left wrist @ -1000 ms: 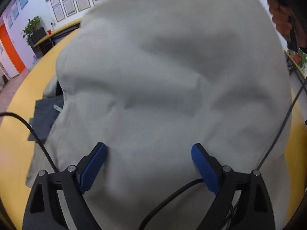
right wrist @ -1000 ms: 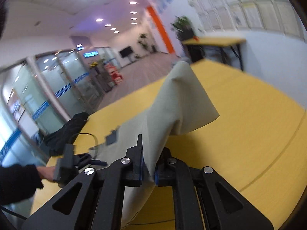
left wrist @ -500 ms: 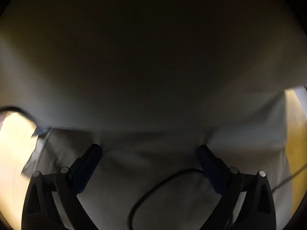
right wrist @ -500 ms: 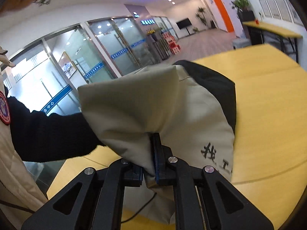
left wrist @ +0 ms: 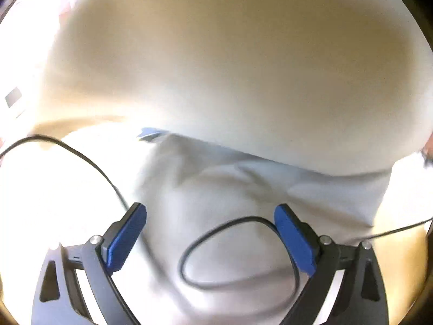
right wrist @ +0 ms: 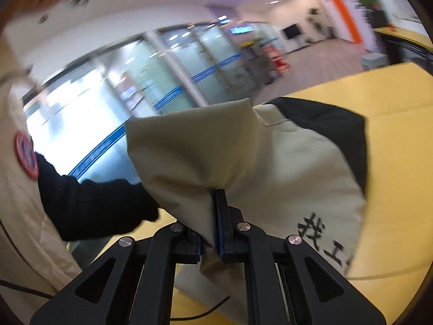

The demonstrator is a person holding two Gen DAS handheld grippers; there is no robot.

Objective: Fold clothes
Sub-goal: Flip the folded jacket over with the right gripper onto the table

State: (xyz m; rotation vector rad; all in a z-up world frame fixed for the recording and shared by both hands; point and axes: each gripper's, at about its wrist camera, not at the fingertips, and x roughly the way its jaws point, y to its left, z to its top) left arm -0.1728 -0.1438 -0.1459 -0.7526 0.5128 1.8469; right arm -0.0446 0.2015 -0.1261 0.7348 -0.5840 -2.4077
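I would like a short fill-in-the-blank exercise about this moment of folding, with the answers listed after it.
1. The right claw is ____ on a fold of the beige garment.
2. The left claw is ____, with nothing between its blue pads.
3. The table under the garment is ____ in colour.
4. The characters printed on the garment are ____.

Answers: shut; open; yellow; black

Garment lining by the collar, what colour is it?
Black, against the beige garment; clearest in the right wrist view.
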